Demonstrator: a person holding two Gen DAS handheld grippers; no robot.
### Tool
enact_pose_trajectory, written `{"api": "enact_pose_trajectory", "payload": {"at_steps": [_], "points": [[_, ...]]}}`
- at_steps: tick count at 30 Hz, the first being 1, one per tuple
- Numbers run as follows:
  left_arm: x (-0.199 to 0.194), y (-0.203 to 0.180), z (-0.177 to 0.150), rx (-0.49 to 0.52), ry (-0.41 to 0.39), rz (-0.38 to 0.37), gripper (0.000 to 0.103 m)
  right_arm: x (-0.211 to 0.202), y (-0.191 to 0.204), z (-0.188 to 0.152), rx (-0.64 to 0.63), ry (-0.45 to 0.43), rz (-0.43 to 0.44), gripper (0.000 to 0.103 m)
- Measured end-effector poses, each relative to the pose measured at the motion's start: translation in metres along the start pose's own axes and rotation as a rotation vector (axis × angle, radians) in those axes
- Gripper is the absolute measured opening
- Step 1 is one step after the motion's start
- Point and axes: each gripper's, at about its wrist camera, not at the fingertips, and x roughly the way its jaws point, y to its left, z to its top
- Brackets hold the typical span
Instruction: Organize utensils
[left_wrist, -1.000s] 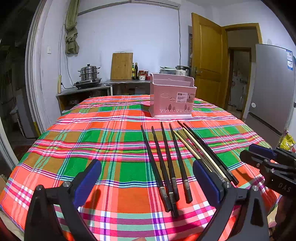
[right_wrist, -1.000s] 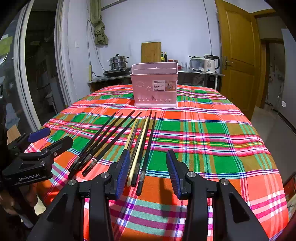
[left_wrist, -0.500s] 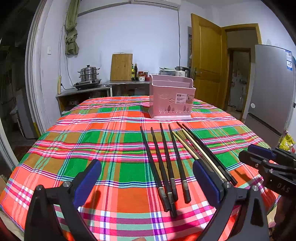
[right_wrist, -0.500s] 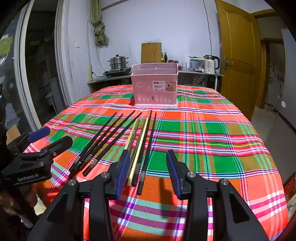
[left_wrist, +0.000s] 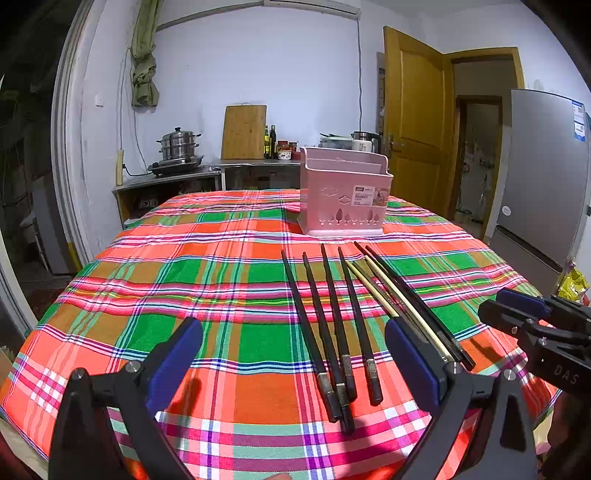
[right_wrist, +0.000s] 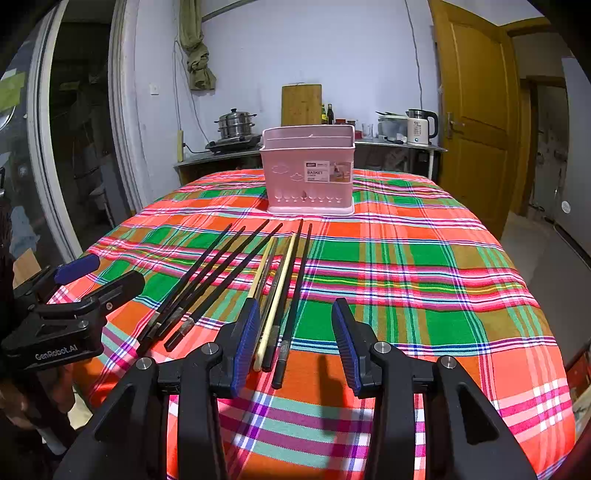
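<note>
A pink utensil basket (left_wrist: 345, 199) (right_wrist: 308, 173) stands upright at the far middle of the plaid tablecloth (left_wrist: 177, 266). In front of it several black chopsticks (left_wrist: 328, 325) (right_wrist: 207, 280) lie fanned out, tips toward the basket. Right of them lie pale chopsticks (left_wrist: 388, 291) (right_wrist: 280, 280) mixed with more dark ones. My left gripper (left_wrist: 293, 339) is open wide over the near ends of the black group. My right gripper (right_wrist: 295, 314) is open over the near ends of the pale and dark group. Nothing is held. Each gripper also shows at the edge of the other's view.
A counter behind the table carries a steel pot (left_wrist: 179, 144), a wooden cutting board (left_wrist: 243, 131), bottles and a kettle (right_wrist: 419, 127). A wooden door (left_wrist: 413, 118) and a grey fridge (left_wrist: 539, 177) are at the right. The cloth to the right of the chopsticks (right_wrist: 424, 277) is bare.
The left wrist view has shifted very slightly. Both grippers stay open and the chopsticks and basket lie where they were.
</note>
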Motion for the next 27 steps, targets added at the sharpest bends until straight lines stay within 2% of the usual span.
{"api": "enact_pose_trajectory", "payload": {"at_steps": [8,15,19,23,27], "points": [[0.009,0.006,0.004,-0.014,0.033,-0.021,0.101,0.003,-0.002,0.002,0.005,0.006,0.005,0.042],[0.033,0.01,0.019,-0.008,0.109,-0.035,0.1,0.014,-0.007,0.017,0.015,0.017,0.017,0.042],[0.051,0.011,0.03,0.004,0.154,-0.018,0.085,0.026,-0.009,0.029,0.01,0.043,0.032,0.042],[0.074,0.012,0.038,0.011,0.202,-0.027,0.084,0.047,-0.013,0.038,0.012,0.093,0.039,0.042],[0.099,0.018,0.045,-0.019,0.263,-0.085,0.081,0.072,-0.019,0.048,0.017,0.155,0.036,0.042]]}}
